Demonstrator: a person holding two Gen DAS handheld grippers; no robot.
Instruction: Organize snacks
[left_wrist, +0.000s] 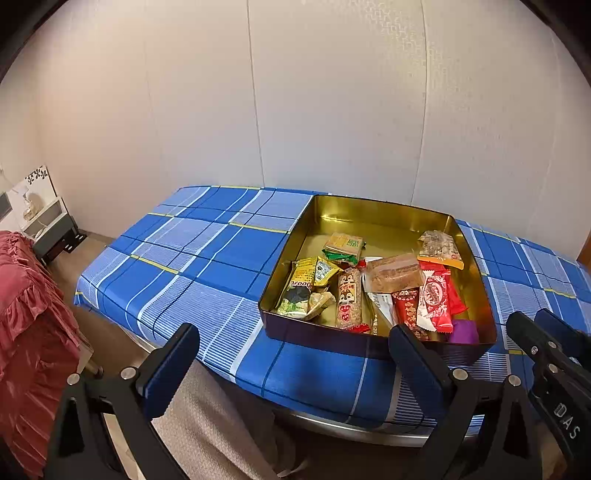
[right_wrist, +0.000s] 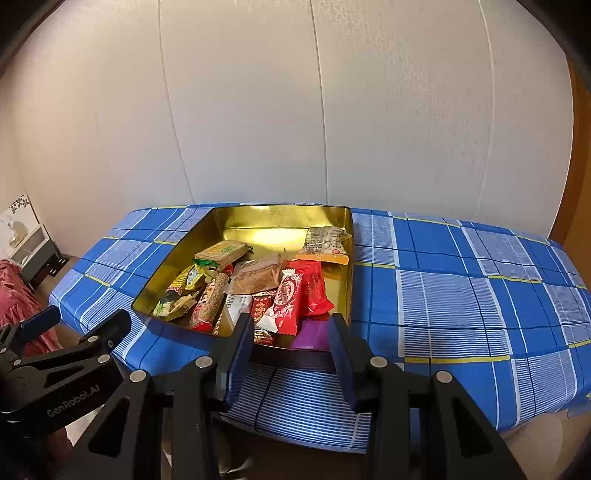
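With every snack piled in the gold tin (left_wrist: 380, 218) at centre frame, the sorting looks all but finished, and both claws hang empty below it, the left gripper (left_wrist: 295, 363) wide apart, the right gripper (right_wrist: 291, 354) narrower, so pulling clear seems next.

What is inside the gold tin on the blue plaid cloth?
The gold tin holds wrapped snacks: a brown cake, red packets, a cartoon-print bar, a purple item. The snacks overlap, so anything beneath them is hidden.
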